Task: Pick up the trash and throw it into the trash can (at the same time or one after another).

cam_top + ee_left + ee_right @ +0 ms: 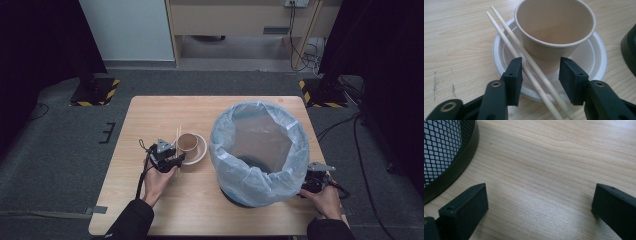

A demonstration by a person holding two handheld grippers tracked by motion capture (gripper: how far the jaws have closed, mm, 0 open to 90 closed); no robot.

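Landmark: white bowl (596, 53) on the wooden desk (150, 115), left of the mesh waste bin (258, 150) with its pale blue liner.

Inside the bowl: tan paper cup (555, 27), upright and empty. Across the bowl's left rim, just beside the cup: pair of wooden chopsticks (524, 56), lying side by side, near ends past the bowl's front edge and far ends pointing away over its back rim.

At the bowl's near edge: left claw (540, 75), half spread, jaws straddling both chopsticks and the front rim. Left pad close against the outer stick, right pad clear of the inner one; nothing clenched yet, so released.

Far to the right of the bowl, beyond the bin: right claw (539, 205), jaws wide apart over bare desk, released, grasping nothing, the bin's black mesh base just beside its left jaw. Seen from above, the right claw (314, 184) low at the bin's near right side.
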